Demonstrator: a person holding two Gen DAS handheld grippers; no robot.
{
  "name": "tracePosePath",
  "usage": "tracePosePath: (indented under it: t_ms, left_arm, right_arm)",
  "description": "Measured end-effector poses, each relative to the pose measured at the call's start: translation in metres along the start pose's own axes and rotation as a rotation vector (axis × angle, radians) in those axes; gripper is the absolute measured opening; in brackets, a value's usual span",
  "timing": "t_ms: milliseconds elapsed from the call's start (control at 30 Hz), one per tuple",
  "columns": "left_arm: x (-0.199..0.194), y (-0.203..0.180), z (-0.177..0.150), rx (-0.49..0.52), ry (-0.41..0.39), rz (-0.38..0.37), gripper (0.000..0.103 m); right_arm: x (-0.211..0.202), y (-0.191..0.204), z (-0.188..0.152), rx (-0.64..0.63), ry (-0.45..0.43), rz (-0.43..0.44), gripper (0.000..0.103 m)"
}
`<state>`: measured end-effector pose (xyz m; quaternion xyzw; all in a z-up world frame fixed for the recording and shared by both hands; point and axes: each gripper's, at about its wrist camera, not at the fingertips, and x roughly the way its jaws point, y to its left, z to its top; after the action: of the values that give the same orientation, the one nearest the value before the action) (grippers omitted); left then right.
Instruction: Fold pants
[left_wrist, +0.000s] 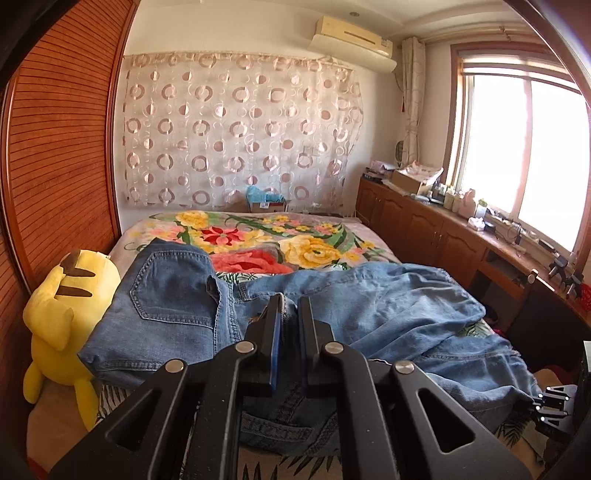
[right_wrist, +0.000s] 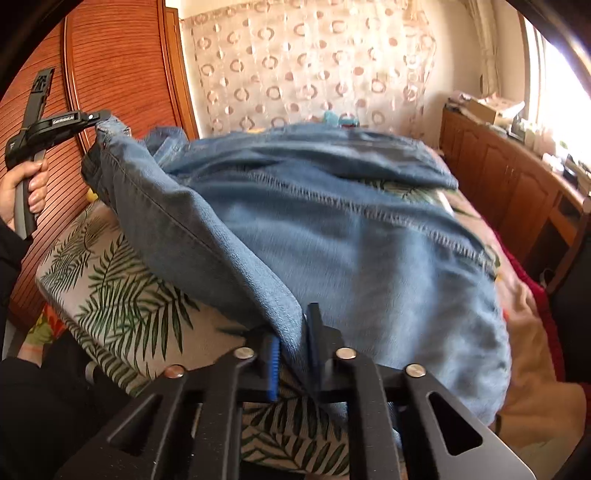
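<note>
1. I had the left gripper (left_wrist: 290, 302) with its jaws pinching a fold of the denim pants (left_wrist: 369, 306).
2. I had the right gripper (right_wrist: 295, 325) with its jaws clamped on another edge of the pants, lifted off the bed (right_wrist: 122, 295).
3. The pants hung between both grippers above the bed's near edge, the rest draped across the floral blanket (left_wrist: 258, 236).
4. A yellow plush toy (left_wrist: 62, 314) lay at the bed's left edge, beside the pants.
</note>
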<state>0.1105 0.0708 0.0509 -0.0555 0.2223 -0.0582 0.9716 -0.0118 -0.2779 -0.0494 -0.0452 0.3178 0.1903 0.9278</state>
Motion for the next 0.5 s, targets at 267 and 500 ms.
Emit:
tracePosePath:
  t_ms: [267,500]
  left_arm:
    - [-0.032,0.005,0.008,-0.018,-0.071,-0.016,0.009]
    - [-0.03,0.015,0.003,-0.041,-0.069,-0.015,0.009]
  right_arm:
    - [-0.021,0.016,0.046,-0.04,-0.125,-0.05,0.006]
    - [-0.027,0.018,0.085,-0.093,-0.179,-0.079,0.006]
